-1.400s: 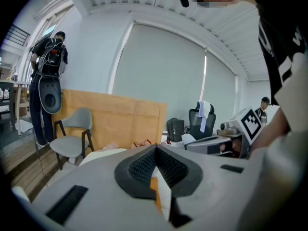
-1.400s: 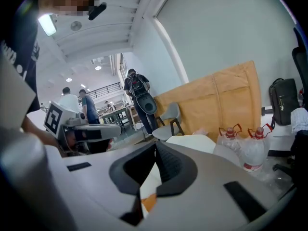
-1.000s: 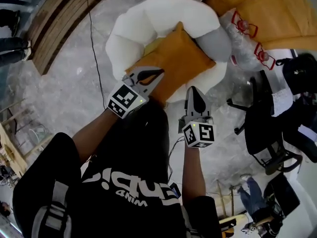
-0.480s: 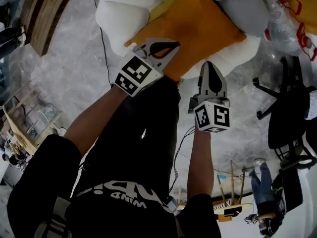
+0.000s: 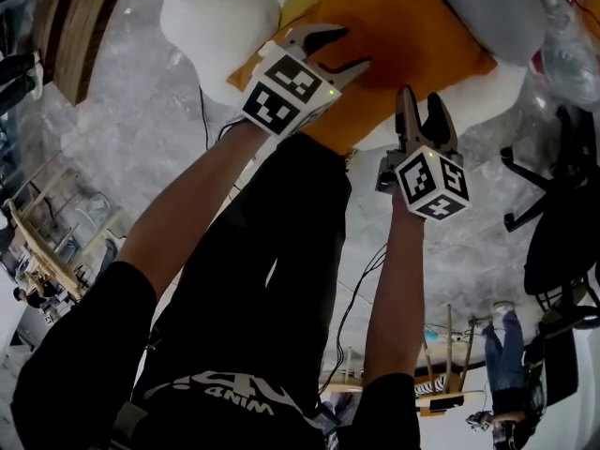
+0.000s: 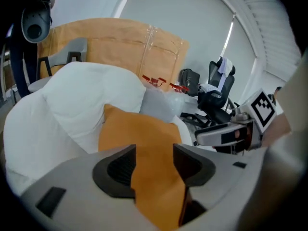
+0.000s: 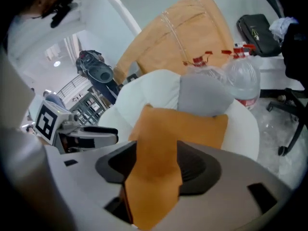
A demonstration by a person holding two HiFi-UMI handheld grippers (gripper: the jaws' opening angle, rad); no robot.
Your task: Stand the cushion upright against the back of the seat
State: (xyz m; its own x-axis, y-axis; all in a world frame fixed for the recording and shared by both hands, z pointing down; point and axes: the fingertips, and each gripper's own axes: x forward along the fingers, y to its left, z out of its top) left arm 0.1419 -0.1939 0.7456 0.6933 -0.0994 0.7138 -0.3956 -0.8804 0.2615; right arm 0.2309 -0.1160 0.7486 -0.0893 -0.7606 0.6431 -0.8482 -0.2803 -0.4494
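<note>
An orange cushion [image 5: 403, 36] lies flat on the white puffy seat [image 5: 216, 17], its far corner against a grey pillow [image 5: 497, 7]. My left gripper [image 5: 349, 49] is at the cushion's near left edge, and its jaws have just been opening. In the left gripper view the cushion [image 6: 139, 134] runs between the spread pads. My right gripper [image 5: 422, 101] is at the near right edge. Its jaws have also just been opening, and the cushion [image 7: 178, 129] lies between them. Neither pair of pads visibly squeezes the fabric.
A black office chair [image 5: 562, 223] stands to the right on the marbled floor. Plastic bottles [image 7: 240, 76] and brown padded packaging [image 6: 120, 42] sit behind the seat. A thin cable [image 5: 202, 120] runs along the floor on the left, beside wooden boards [image 5: 66, 17].
Both grippers have dropped forward from above the person's lap onto the cushion's near edge. Their jaws, shut in the earlier frames, now stand apart. The seat fills more of the view.
</note>
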